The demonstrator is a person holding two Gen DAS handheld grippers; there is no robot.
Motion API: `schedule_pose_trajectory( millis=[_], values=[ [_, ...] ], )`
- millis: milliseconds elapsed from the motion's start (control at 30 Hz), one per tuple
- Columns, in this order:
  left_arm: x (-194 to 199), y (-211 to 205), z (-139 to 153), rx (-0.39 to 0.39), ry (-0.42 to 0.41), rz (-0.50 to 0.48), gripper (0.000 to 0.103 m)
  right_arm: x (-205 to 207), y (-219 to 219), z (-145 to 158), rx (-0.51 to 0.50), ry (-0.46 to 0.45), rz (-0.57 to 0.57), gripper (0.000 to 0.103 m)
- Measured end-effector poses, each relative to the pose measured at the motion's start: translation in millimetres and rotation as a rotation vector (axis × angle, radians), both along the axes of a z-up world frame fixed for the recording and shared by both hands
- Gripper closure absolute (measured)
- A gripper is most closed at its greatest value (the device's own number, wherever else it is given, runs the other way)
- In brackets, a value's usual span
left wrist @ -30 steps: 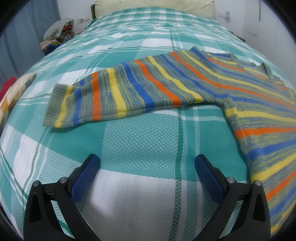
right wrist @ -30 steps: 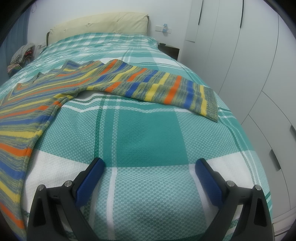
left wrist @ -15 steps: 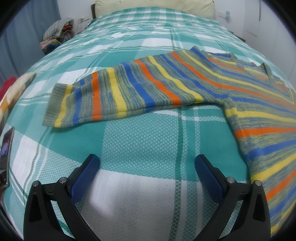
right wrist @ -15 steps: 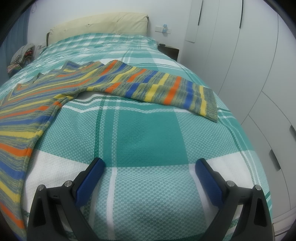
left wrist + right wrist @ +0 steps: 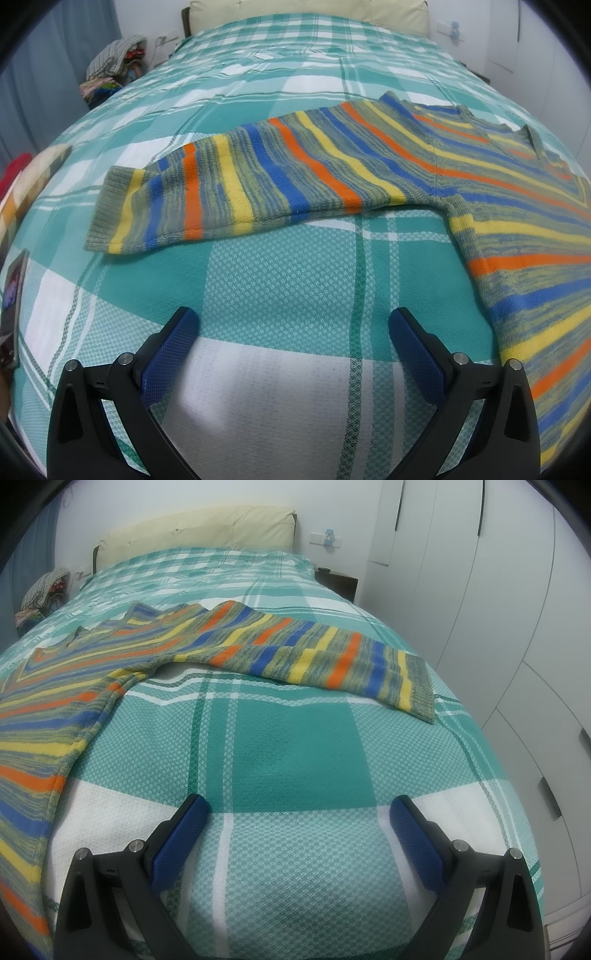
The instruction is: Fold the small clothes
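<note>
A striped knit sweater in blue, orange, yellow and grey lies flat on the bed, both sleeves spread out. In the left wrist view its left sleeve ends in a cuff. In the right wrist view the sweater shows with its other sleeve reaching right to a cuff. My left gripper is open and empty, low over the bedspread short of the left sleeve. My right gripper is open and empty, short of the right sleeve.
The bed has a teal and white plaid spread and a cream headboard. A pile of clothes sits at the far left. White wardrobe doors stand close along the right. A checked cushion lies at the left edge.
Both grippers have stayed nearly still and open. The sweater has not moved. A dark flat object has come into view at the left edge of the left wrist view.
</note>
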State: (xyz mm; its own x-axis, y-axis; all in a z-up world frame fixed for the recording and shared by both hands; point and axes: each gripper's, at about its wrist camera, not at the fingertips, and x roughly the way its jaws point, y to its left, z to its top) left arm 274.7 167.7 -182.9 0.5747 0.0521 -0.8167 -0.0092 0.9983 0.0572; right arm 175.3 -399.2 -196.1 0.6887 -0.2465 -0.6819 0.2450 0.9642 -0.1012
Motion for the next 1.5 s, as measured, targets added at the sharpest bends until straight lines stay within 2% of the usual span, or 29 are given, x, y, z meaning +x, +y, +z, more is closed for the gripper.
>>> schedule_pose_trajectory(
  millis=[533, 700, 867, 1000, 1067, 1100, 1200, 1333, 1400, 1467, 1500],
  values=[
    [0.4, 0.2, -0.3, 0.000, 0.000, 0.000, 0.000, -5.1, 2.9, 2.6, 0.025, -0.005, 0.006, 0.005],
    [0.5, 0.0, -0.4, 0.002, 0.001, 0.000, 0.000, -5.0, -0.2, 15.7, 0.066, 0.048, 0.048, 0.005],
    [0.9, -0.4, -1.0, 0.005, 0.001, -0.001, 0.000, -2.9, -32.9, 49.3, 0.219, -0.007, 0.109, 0.005],
    [1.3, -0.1, -1.0, 0.001, 0.001, 0.000, 0.000, 20.2, -102.5, 72.8, 0.382, -0.090, 0.027, 0.005],
    [1.8, 1.0, -1.7, -0.008, -0.001, 0.006, 0.000, 37.7, -151.9, 63.2, 0.539, -0.079, -0.071, 0.009],
    [2.4, 1.9, -2.0, -0.016, 0.000, 0.009, 0.000, 44.1, -171.9, 54.6, 0.620, -0.073, -0.108, 0.016],
    [3.6, 2.0, -1.6, -0.015, 0.001, 0.013, 0.000, 62.3, -209.3, 23.4, 0.800, -0.002, -0.176, 0.029],
    [2.8, -1.5, -0.8, 0.008, -0.006, 0.020, 0.000, 76.9, -215.7, 10.8, 0.874, 0.010, -0.153, 0.032],
    [1.8, -1.1, -1.1, 0.003, -0.012, 0.027, 0.000, 85.5, -213.3, 9.5, 0.888, 0.031, -0.127, 0.041],
    [1.7, -0.9, -1.6, 0.000, -0.012, 0.027, 0.000, 92.4, -212.0, 5.1, 0.893, 0.071, -0.118, 0.045],
    [1.9, -0.6, -1.6, -0.002, -0.010, 0.027, 0.000, 94.5, -209.1, 5.0, 0.881, 0.089, -0.107, 0.056]
  ],
)
